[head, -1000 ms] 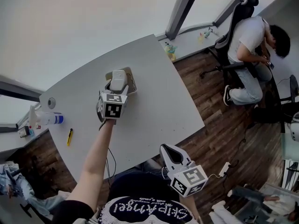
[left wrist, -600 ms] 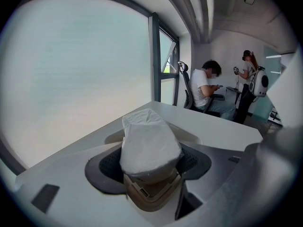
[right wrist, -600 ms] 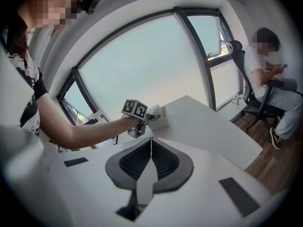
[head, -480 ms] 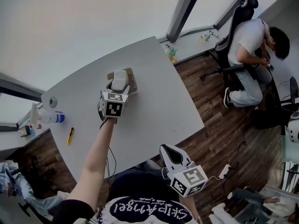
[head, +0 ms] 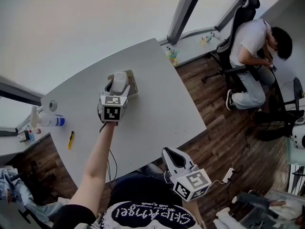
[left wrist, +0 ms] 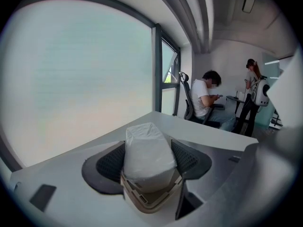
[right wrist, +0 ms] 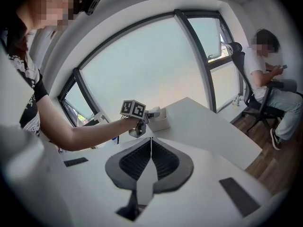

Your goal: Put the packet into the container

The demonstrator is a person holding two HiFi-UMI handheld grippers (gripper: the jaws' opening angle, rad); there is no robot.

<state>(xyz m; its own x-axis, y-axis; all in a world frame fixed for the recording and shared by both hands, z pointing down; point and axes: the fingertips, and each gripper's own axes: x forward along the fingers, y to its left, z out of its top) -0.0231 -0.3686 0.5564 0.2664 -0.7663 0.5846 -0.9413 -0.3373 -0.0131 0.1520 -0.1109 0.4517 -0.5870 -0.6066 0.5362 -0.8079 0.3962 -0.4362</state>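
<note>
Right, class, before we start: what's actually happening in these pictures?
A person holds a gripper in each hand. The left gripper is shut on a white packet, held over the open beige container on the grey table, not yet released. The right gripper is shut and empty, near the person's body.
</note>
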